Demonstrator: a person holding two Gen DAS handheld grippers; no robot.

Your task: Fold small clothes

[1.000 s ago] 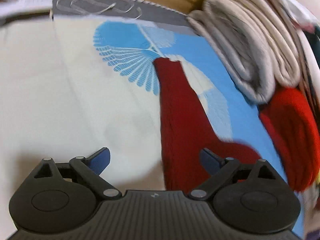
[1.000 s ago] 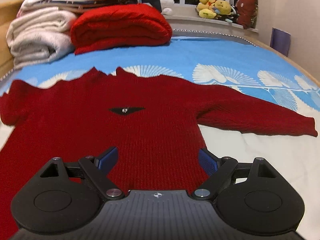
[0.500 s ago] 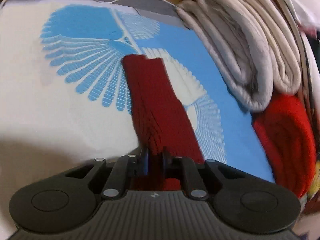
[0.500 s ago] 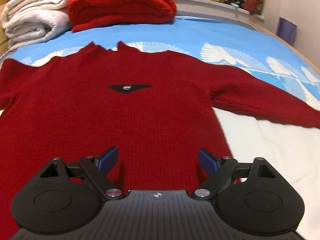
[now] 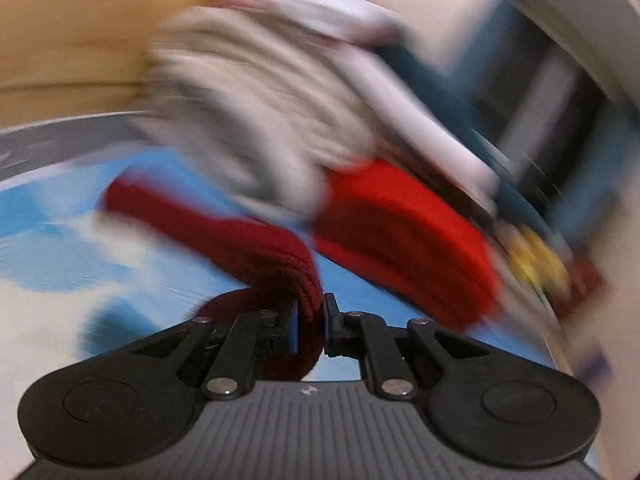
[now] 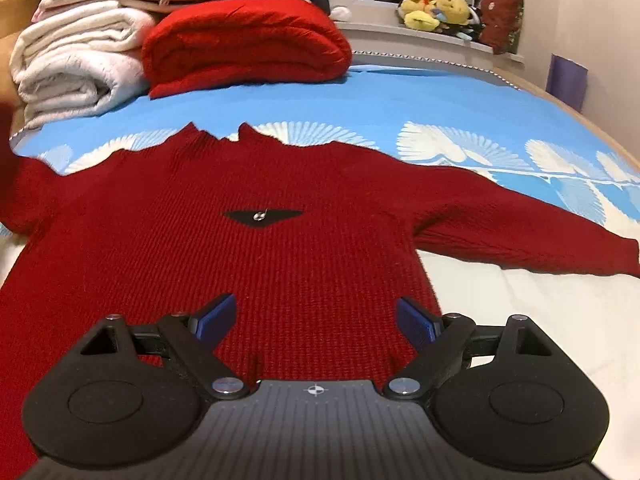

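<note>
A dark red knit sweater (image 6: 256, 264) lies spread flat on the bed, front up, with a small black patch on the chest. Its right sleeve (image 6: 520, 232) stretches out to the right. My left gripper (image 5: 310, 320) is shut on the sweater's left sleeve (image 5: 256, 256) and holds it lifted off the bed; that view is heavily blurred. My right gripper (image 6: 316, 320) hovers open over the sweater's lower body, with nothing between its blue pads.
A folded bright red blanket (image 6: 244, 40) and a stack of folded white and cream blankets (image 6: 76, 64) sit at the head of the bed. Plush toys (image 6: 436, 10) line the windowsill. The blue and white bedspread (image 6: 460, 112) lies under the sweater.
My left gripper closed on the left sleeve, then rose and swung with it, lifting the sleeve off the bed. The right gripper stayed open over the sweater's body.
</note>
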